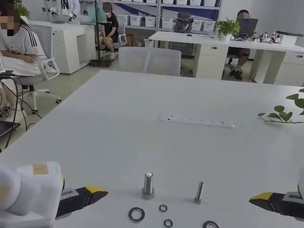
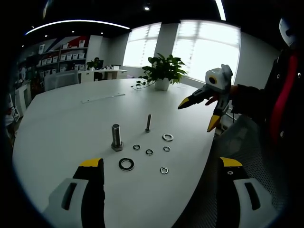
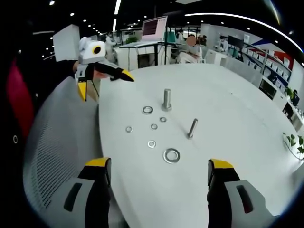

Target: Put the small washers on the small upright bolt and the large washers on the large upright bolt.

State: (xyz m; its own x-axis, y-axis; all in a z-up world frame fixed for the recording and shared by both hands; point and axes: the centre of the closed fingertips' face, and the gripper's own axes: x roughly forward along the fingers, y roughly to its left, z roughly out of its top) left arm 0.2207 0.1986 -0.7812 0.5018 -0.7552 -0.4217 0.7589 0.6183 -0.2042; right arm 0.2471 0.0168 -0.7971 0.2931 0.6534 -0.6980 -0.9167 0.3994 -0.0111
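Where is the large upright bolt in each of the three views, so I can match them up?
Head view: the large upright bolt stands low, just left of centre.
Left gripper view: left of centre, above the left jaw.
Right gripper view: above centre, midway across.
Shared landmark: the small upright bolt, to the large bolt's right in every view.

Table [image 1: 118,142] plain white, no pattern; power strip [image 1: 197,121] at 12 o'clock also white, plant [image 1: 285,114] at 3 o'clock green. Large bolt [image 1: 148,185], small bolt [image 1: 199,192] and washers [image 1: 136,214]: bare silver-grey metal. Left tool [image 2: 160,162] and right tool [image 3: 159,163]: black jaws, yellow tips, white bodies.
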